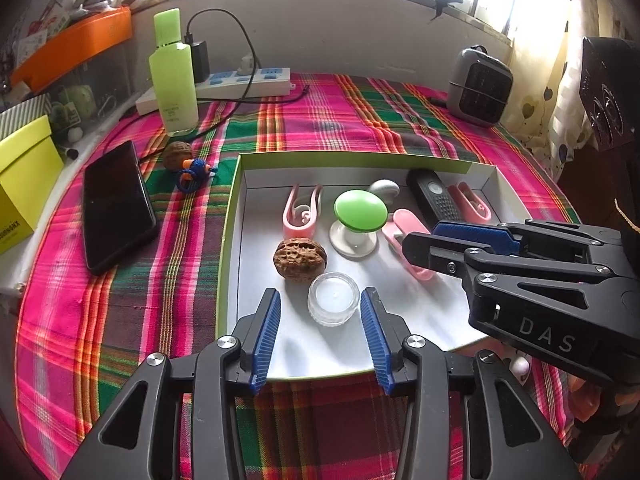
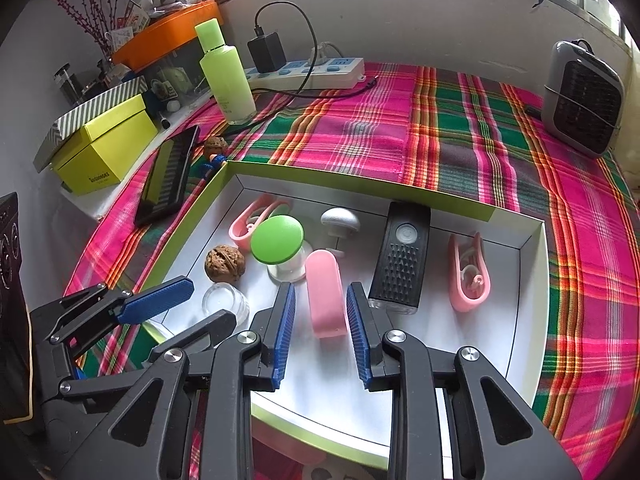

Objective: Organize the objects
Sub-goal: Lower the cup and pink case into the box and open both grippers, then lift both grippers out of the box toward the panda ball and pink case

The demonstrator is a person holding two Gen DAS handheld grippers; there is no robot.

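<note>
Both jaws stand apart, gripping nothing; left gripper (image 1: 320, 300) straddles the jar (image 1: 333, 298), right gripper (image 2: 321, 300) straddles the pink clip (image 2: 325, 292), both apparently just set down inside the box (image 2: 534, 280).

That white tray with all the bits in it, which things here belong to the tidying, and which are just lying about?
Part of the tidying:
- white tray
- walnut in the tray
- clear jar
- green knob
- pink clips
- black remote
- walnut on the cloth, probably still to go in

Just lying about:
- phone
- green bottle
- power strip
- small heater
- yellow box
</note>
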